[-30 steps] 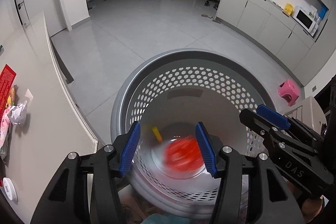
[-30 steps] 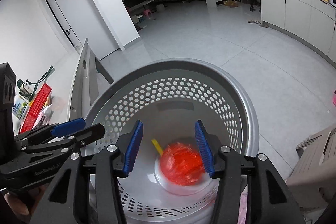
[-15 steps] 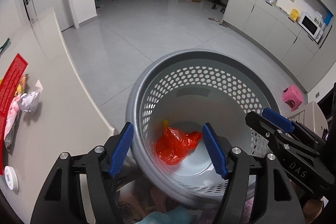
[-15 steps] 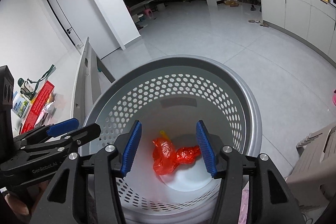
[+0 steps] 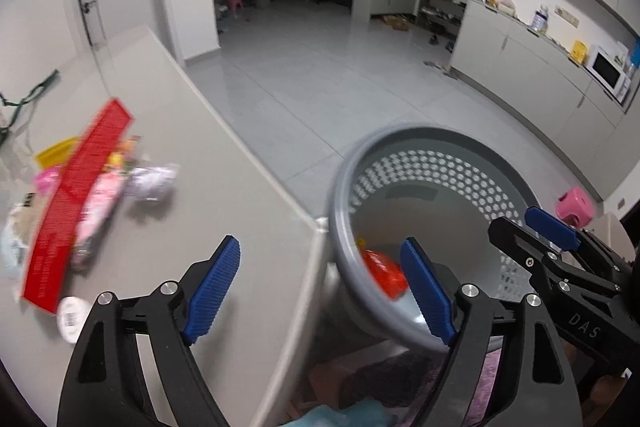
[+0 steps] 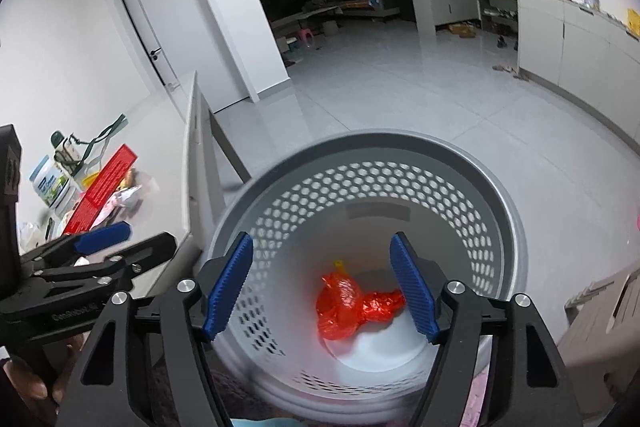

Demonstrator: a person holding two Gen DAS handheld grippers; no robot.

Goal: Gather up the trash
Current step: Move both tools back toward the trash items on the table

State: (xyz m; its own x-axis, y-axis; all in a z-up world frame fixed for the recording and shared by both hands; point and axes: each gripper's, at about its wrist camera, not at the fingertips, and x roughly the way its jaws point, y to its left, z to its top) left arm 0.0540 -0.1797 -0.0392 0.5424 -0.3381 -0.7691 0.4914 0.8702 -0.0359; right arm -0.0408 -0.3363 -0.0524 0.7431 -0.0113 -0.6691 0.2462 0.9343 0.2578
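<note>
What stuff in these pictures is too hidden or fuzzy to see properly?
- Pile of wrappers on the table, left wrist view: motion blur, print unreadable.
- Red bag in the basket, left wrist view: partly behind the rim.
- Yellow piece, right wrist view: mostly hidden by the bag.
- Counter items: too small.

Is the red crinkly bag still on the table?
No, the red bag lies at the bottom of the grey basket, beside the table.

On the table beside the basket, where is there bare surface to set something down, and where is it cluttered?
The table is bare from the crumpled white wrapper across to the edge by the grey basket, and toward the far corner. Its left side is crowded: a long red package, pink wrappers and a white lid.
</note>
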